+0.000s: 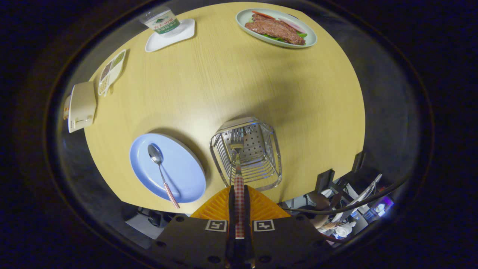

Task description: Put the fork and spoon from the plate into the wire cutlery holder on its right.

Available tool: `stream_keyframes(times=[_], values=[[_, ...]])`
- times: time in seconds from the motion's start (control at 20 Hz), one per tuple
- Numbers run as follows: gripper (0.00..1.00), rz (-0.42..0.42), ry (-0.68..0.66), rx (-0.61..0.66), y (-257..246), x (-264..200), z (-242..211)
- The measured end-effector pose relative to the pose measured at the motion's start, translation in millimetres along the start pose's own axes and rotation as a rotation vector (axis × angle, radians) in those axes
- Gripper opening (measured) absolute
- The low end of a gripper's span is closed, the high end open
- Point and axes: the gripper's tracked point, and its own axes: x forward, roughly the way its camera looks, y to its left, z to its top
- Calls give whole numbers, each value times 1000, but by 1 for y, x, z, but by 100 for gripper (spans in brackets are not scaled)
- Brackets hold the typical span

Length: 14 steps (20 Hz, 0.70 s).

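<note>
Gripper view: gripper (239,203) has its fingers closed tight on the fork (238,175), both pressing the checked red-and-white handle, which runs straight out between them. Fork head is metal, tines forward, hanging over the open top of the wire cutlery holder (261,164). Tines look to be at or just inside the rim; can't tell whether they touch the perforated floor.

Step in hand, my read: fork drop, half the task. Next move calls for lowering the fork further along its own axis so the head clears the wire rim, then letting the fingers part. Release too high and it may bounce off the rim or tip out, since the handle is long against the basket.

Holder is bare steel wire, rounded-square, sitting on the wooden table (231,86) just right of the blue plate (185,175), apart from it.

Spoon (161,168) lies on the plate, bowl away from the gripper, same checked handle with its end out past the near rim. That overhang looks like the easy grab point for the second pick.

Far side of the table: a dish of meat (276,28), well apart, not in the way.
</note>
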Motion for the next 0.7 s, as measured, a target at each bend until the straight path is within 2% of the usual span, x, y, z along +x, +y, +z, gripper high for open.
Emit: stream_keyframes(times=[0.15, 0.3, 0.7], values=[[15, -8, -7, 0, -1, -1, 2], [38, -19, -28, -12, -3, -8, 1], [99, -43, -144, 53, 4, -46, -14]])
